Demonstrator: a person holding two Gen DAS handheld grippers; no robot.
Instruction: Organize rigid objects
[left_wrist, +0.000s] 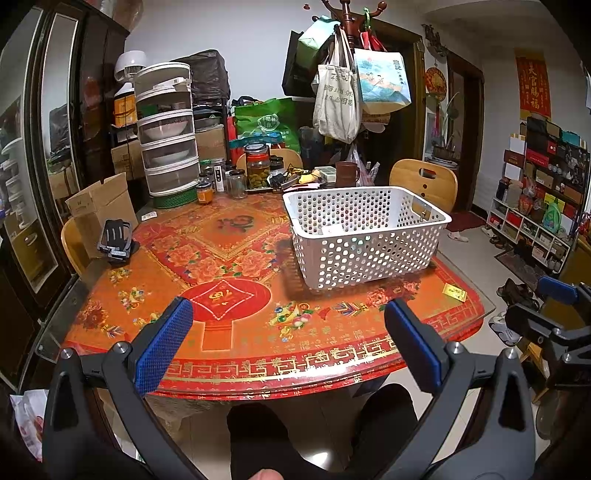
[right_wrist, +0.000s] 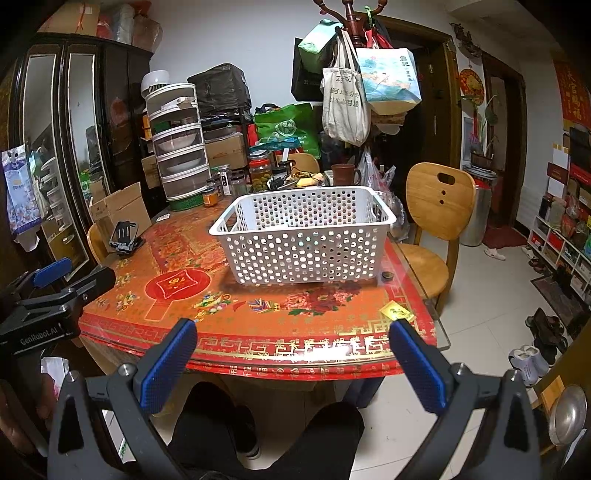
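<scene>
Coin (right_wrist: 387, 275), perhaps, only right wrist shows.

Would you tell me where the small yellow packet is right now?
The small yellow packet lies flat near the table's front right corner, in front of the white basket and apart from it.

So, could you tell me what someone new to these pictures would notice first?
Most likely the white perforated basket, standing upright on the bright red and gold patterned table, towards its right side. Next, the open left gripper and open right gripper, both empty, held at the table's near edge. Behind, a coat stand hung with bags rises over jars and clutter at the table's far end.
</scene>
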